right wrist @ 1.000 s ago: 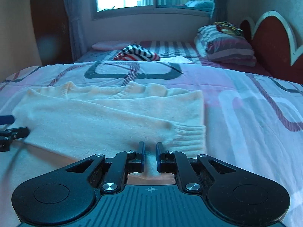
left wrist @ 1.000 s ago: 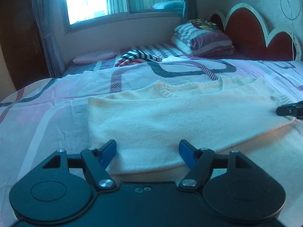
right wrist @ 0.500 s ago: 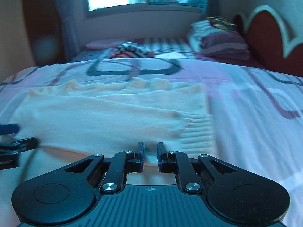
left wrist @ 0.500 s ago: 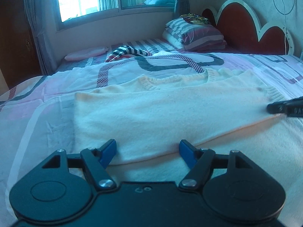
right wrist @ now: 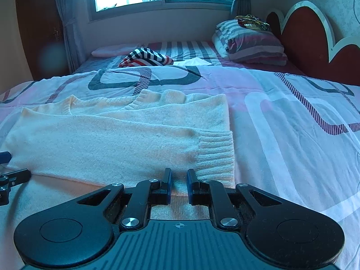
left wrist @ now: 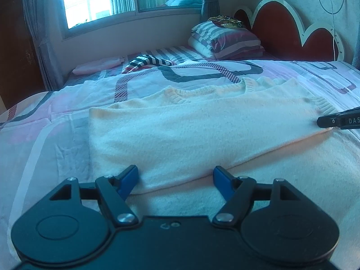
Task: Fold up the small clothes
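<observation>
Two blue-tipped jaws of the left gripper (left wrist: 175, 178) stand wide apart in the left wrist view, holding nothing. They sit at the near edge of the cream sweater (left wrist: 191, 130), which lies folded flat on the bed (left wrist: 45, 139). The tip of the right gripper (left wrist: 339, 120) touches the sweater's right end, by the ribbed cuff.

In the right wrist view, the right gripper (right wrist: 179, 181) has its jaws nearly closed, with a thin gap, right at the sweater's (right wrist: 108, 144) near edge. I cannot tell if they pinch it. The striped pillows (right wrist: 249, 42) lie far behind the sweater.
</observation>
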A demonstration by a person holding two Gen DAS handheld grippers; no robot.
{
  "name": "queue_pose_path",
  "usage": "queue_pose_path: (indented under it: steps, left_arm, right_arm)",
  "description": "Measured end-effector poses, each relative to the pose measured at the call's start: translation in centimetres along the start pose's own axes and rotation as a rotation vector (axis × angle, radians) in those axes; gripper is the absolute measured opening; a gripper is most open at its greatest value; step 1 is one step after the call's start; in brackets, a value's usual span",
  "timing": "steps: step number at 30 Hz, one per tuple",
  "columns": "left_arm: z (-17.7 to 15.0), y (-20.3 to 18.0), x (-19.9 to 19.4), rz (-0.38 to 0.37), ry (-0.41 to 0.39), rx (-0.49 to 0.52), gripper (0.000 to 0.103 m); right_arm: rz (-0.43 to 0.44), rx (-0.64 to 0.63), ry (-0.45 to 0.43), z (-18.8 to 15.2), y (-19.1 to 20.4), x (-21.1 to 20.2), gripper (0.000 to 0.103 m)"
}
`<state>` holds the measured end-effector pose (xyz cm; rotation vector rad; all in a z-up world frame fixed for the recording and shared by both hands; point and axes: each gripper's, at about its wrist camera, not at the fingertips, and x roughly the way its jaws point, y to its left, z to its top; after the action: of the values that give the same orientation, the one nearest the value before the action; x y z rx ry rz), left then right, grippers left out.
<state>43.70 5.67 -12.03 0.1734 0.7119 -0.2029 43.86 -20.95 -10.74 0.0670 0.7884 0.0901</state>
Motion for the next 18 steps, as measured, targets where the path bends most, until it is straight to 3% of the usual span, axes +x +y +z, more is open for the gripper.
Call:
queue_pose_path:
  steps: [3, 5, 7, 11, 15, 18]
  left_arm:
    - [0.3, -0.1, -0.4, 0.007, 0.029, 0.013, 0.072]
    - [0.1, 0.2, -1.3, 0.007, 0.054, 0.002, 0.072]
    - [-0.7, 0.6, -2.8, 0.026, 0.066, -0.008, 0.072]
    - [-3.9, 1.7, -7.6, 0.059, 0.057, -0.035, 0.072]
    - [-7.9, 2.8, -13.2, 0.052, 0.080, -0.100, 0.069]
    - [-11.0, 3.5, -17.0, 0.023, 0.101, -0.209, 0.064]
  right_arm:
    - [0.013, 0.010, 0.019, 0.3, -0.3, 0.0, 0.012]
    - [0.054, 0.028, 0.041, 0.7, -0.5, -0.8, 0.022]
    - [0.090, 0.044, 0.017, 0.1, -0.8, -2.6, 0.072]
    - [0.137, 0.063, 0.008, -2.7, -2.6, -7.2, 0.071]
    - [0.196, 0.157, 0.029, -7.4, -6.5, -12.7, 0.049]
    - [0.245, 0.226, 0.064, -11.4, -8.8, -16.5, 0.047]
